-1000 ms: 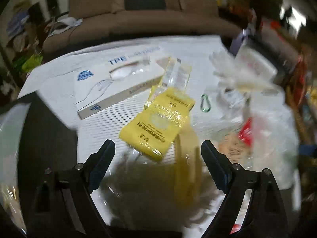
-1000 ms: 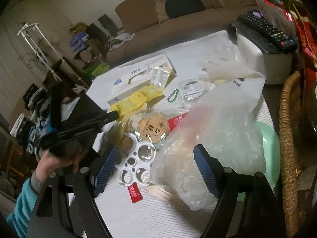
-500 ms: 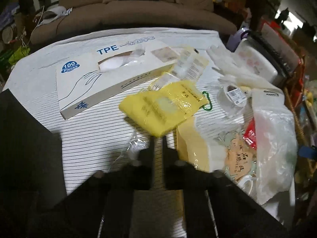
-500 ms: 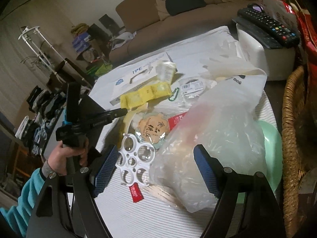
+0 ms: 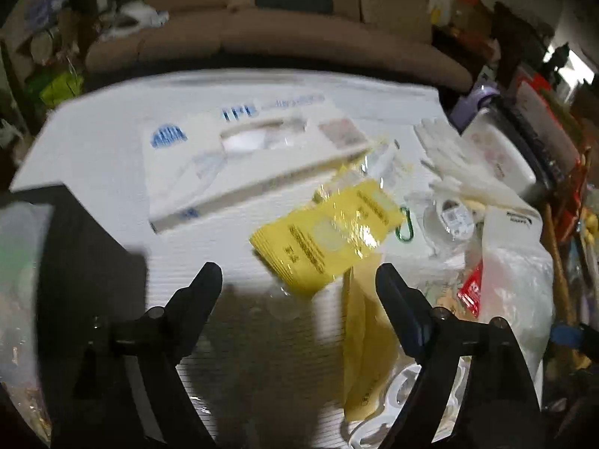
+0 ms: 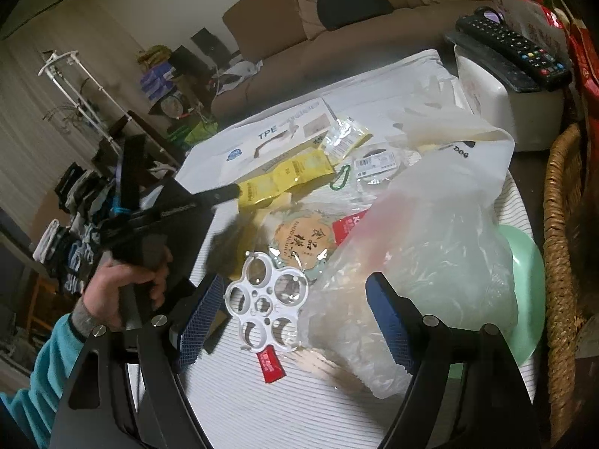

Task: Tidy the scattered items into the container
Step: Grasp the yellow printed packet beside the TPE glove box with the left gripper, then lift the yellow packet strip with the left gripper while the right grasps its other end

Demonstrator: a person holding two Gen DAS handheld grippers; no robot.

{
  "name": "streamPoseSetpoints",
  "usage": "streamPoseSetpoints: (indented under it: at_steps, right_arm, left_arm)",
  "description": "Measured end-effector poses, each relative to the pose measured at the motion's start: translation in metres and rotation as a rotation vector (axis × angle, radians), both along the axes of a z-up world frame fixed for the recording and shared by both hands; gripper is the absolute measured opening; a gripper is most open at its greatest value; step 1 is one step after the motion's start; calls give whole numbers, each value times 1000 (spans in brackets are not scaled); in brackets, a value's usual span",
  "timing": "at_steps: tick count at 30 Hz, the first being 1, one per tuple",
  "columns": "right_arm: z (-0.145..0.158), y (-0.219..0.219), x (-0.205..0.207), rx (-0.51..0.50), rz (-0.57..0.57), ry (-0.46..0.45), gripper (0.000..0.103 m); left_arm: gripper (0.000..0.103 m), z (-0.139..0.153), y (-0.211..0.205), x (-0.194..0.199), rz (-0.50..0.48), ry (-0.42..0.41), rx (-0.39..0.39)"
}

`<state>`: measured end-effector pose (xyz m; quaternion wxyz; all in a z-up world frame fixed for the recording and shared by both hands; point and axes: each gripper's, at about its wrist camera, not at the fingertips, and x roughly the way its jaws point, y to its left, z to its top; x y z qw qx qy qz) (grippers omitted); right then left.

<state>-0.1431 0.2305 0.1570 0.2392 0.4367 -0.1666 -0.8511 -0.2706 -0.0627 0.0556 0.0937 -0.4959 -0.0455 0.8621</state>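
My left gripper [image 5: 299, 280] is open and empty, low over the white striped table, with a yellow plastic packet [image 5: 329, 235] just beyond its fingertips. In the right wrist view the left gripper [image 6: 224, 205] reaches toward the same yellow packet [image 6: 284, 179]. My right gripper [image 6: 295, 310] is open and empty, hovering over a white plastic ring holder [image 6: 265, 295] and the edge of a big clear plastic bag [image 6: 423, 247]. A round snack pack [image 6: 299, 239], a green carabiner [image 6: 340, 179] and a tape roll [image 6: 378, 164] lie scattered between them.
A white TPE glove box [image 5: 243, 153] lies at the far left of the table. A white box carrying remotes [image 6: 505, 93] stands at the far right. A wicker basket [image 6: 561, 224] and a green bowl [image 6: 524, 284] sit at the right edge. A sofa is behind.
My left gripper was shut half a second ago and is open now, and it has moved back down toward the yellow packet. The right gripper has hardly moved.
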Motion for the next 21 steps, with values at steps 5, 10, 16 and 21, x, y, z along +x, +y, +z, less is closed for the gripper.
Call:
streamPoseSetpoints:
  at_steps: [5,10,16,21]
  right_arm:
    - [-2,-1,-4,-6,7,-7,81]
    - [-6,-5,-4,-2,24,-16,81]
    - [-8,-7,-4,0,22,-17,81]
    - [-8,-10,-4,-1,23,-17,81]
  left_arm:
    - [83,-14,-9,-12,67,-51,100]
    - [77,-34,-19,-36,183,-154,300]
    - [11,-47,-25,-44,223,-179,425]
    - [5,-4,-22,-27,169,-77,441]
